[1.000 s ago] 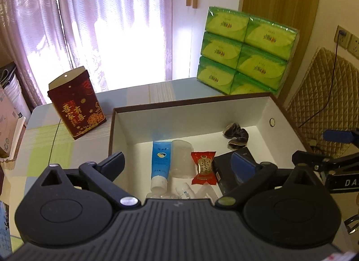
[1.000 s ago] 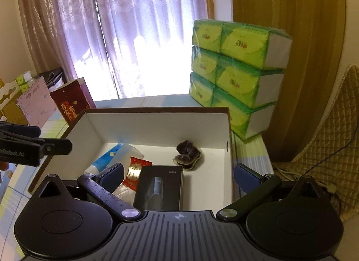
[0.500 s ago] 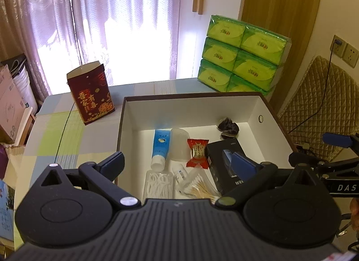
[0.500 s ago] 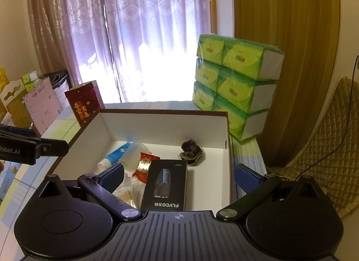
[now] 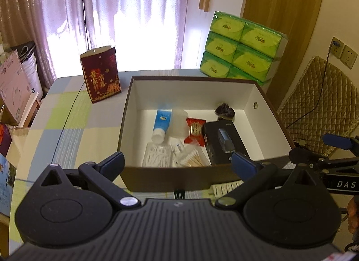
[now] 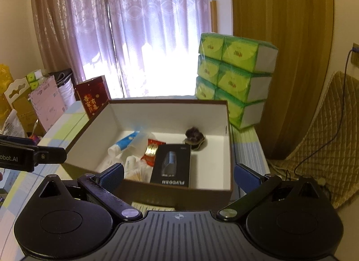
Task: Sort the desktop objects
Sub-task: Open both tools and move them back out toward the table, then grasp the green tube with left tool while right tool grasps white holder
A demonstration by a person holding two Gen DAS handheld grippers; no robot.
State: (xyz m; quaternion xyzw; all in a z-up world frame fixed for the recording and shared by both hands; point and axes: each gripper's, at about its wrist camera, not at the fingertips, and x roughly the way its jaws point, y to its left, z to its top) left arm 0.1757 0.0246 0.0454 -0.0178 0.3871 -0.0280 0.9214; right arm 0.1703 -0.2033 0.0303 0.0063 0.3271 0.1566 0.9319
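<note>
Brown box with white inside, set on checked tablecloth, straight ahead of both pairs of fingers, near wall just beyond the fingertips. Inside, toward the left finger side: blue tube with white cap, lying flat; clear cup on its side, touching the tube. Middle: red sweet wrapper. Nearer the fingertips: packet of floss picks, bag of cotton swabs. Toward the right finger side: black carton, lying flat; beyond it, dark hair tie by the far wall. Left gripper spread wide, nothing between the fingers. Right gripper likewise spread wide and bare, hovering before the box; seen also at the right edge of the left view. White strip on the table, between box and fingers, detail unclear. Farther out, beyond the left finger: red gift bag, upright. Beyond the right finger: stacked green tissue packs. Behind all: lilac curtains, bright window. Far right: quilted chair back.
</note>
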